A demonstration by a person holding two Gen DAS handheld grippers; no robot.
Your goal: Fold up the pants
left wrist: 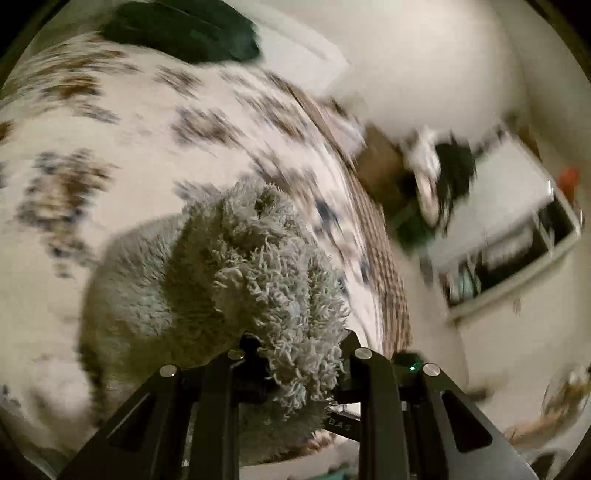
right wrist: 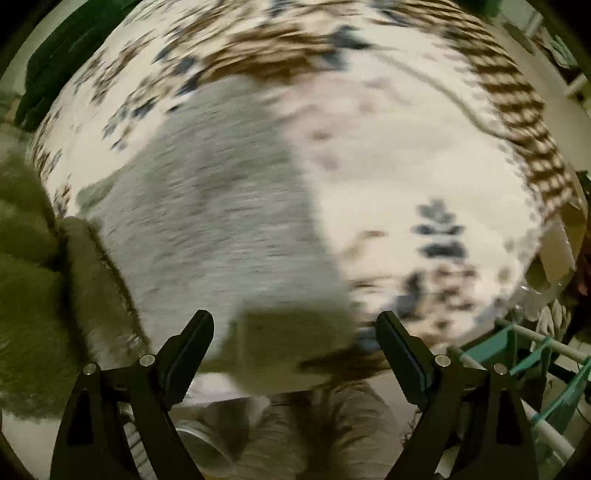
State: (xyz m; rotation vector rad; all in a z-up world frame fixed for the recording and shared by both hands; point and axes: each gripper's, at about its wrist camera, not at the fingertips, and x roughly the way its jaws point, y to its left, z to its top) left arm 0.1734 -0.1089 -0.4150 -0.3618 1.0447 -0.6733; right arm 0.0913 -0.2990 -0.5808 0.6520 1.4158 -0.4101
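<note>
The left gripper (left wrist: pixel 299 354) is seen with its fingers nearly closed, and a bunched fold of the pants (left wrist: pixel 207 273) is pinched between them. The shaggy grey pile of the fabric spills over both fingers (left wrist: pixel 365 369) and hides most of the narrow gap. From the pinch, the pants are stretched away toward the upper left of the left wrist view, where a smoother, flatter part is laid on the bedspread (left wrist: pixel 122 122). That bedspread is white, patterned with brown and dark blue patches, and its woven brown border (left wrist: pixel 384 258) is seen running down beside the lifted fold. A dark green cushion (left wrist: pixel 184 33) is set at the far edge of the bed. Off the bed to the right, a white shelf unit (left wrist: pixel 513 229) is made out, heavily blurred.

The right gripper (right wrist: pixel 295 336) is held pointing straight down with its fingers (right wrist: pixel 192 343) spread wide apart, and nothing is gripped between them. In the right wrist view the pants (right wrist: pixel 229 206) are laid as a broad grey strip across the bedspread (right wrist: pixel 417 173), from upper centre down toward the gap between the fingers. The near end of the strip lies below that gap and toward the left finger; contact with either finger cannot be told through the blur. More of the fabric is heaped at the left edge of this view. A white and teal rack (right wrist: pixel 532 373) is seen at the lower right, beside the bed.
</note>
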